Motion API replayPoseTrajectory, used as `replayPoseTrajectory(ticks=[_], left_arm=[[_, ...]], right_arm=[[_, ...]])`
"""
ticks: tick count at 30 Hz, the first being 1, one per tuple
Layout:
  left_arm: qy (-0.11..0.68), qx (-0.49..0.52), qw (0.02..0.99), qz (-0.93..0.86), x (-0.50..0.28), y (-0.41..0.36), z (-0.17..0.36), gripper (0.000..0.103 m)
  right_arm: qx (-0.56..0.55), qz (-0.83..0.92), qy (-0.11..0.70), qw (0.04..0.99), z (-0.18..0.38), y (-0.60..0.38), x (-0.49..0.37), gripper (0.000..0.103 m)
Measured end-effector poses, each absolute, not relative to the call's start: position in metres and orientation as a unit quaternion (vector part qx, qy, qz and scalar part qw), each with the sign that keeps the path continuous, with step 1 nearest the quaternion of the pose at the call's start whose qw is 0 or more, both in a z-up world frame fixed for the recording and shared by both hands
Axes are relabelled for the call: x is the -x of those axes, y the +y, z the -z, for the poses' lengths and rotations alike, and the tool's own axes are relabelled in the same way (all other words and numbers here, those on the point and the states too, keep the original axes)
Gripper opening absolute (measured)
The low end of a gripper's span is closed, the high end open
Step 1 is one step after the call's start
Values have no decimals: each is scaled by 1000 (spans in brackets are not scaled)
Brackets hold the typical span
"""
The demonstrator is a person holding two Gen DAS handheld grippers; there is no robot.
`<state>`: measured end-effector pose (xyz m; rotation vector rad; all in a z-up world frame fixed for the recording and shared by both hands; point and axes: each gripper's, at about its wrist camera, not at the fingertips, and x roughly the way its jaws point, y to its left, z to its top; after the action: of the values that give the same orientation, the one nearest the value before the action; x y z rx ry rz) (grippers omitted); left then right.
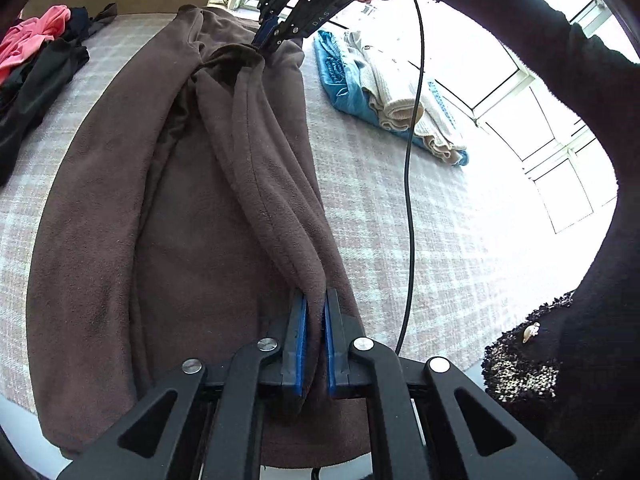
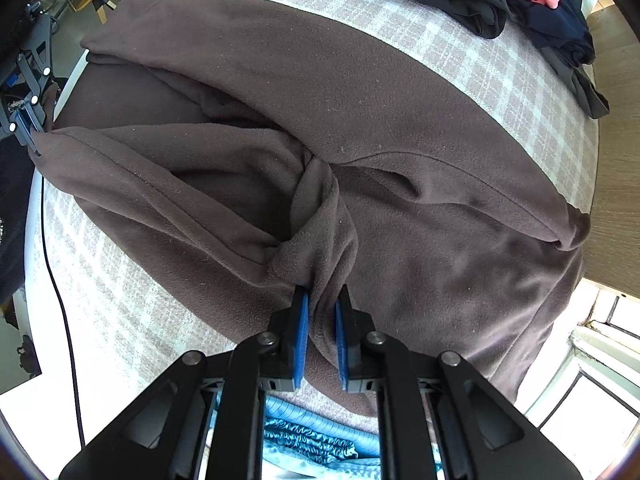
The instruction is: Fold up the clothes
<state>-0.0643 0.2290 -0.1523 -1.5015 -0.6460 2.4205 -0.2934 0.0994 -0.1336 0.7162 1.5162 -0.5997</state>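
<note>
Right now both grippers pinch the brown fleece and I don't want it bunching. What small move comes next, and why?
Probably carry both ends together across the brown fleece garment and lay the lifted strip flat. The left gripper and right gripper each clamp one end of it, raised above the body spread on the plaid bed cover.

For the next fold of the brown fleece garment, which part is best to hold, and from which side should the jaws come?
Hold the long folded edge of the brown fleece garment at its two ends, as the left gripper and right gripper do now. Come from the ends, jaws in line with the edge: pinched there, the edge hangs taut between them and can probably be carried across evenly.
</note>
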Motion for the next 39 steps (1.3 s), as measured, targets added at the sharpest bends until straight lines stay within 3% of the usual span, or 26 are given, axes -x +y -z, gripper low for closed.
replayPoseTrajectory(ticks=[4, 10, 21, 24, 26, 28, 33, 35, 39], left_arm=[[-213, 513, 107, -825, 60, 229, 151, 7], [-188, 555, 56, -809, 60, 218, 187, 7], [-193, 556, 70, -805, 59, 216, 190, 8], [-189, 564, 58, -801, 58, 212, 194, 15], [-192, 568, 55, -798, 56, 211, 194, 17], [-169, 570, 49, -803, 50, 212, 185, 20], [-154, 544, 32, -824, 26, 203, 153, 20], [-157, 547, 37, -822, 20, 200, 156, 20], [-168, 563, 52, -807, 13, 201, 175, 20]], right_arm=[[-313, 253, 669, 625, 120, 98, 295, 12], [-305, 257, 679, 616, 158, 73, 280, 12], [-312, 260, 703, 583, 151, 61, 264, 12], [-313, 262, 710, 574, 149, 58, 260, 17], [-292, 287, 722, 558, 142, 58, 257, 37], [-273, 315, 732, 539, 131, 60, 255, 39], [-302, 413, 641, 572, 67, 73, 262, 39], [-351, 446, 563, 600, 52, 86, 259, 35], [-369, 427, 536, 628, 121, 157, 208, 32]])
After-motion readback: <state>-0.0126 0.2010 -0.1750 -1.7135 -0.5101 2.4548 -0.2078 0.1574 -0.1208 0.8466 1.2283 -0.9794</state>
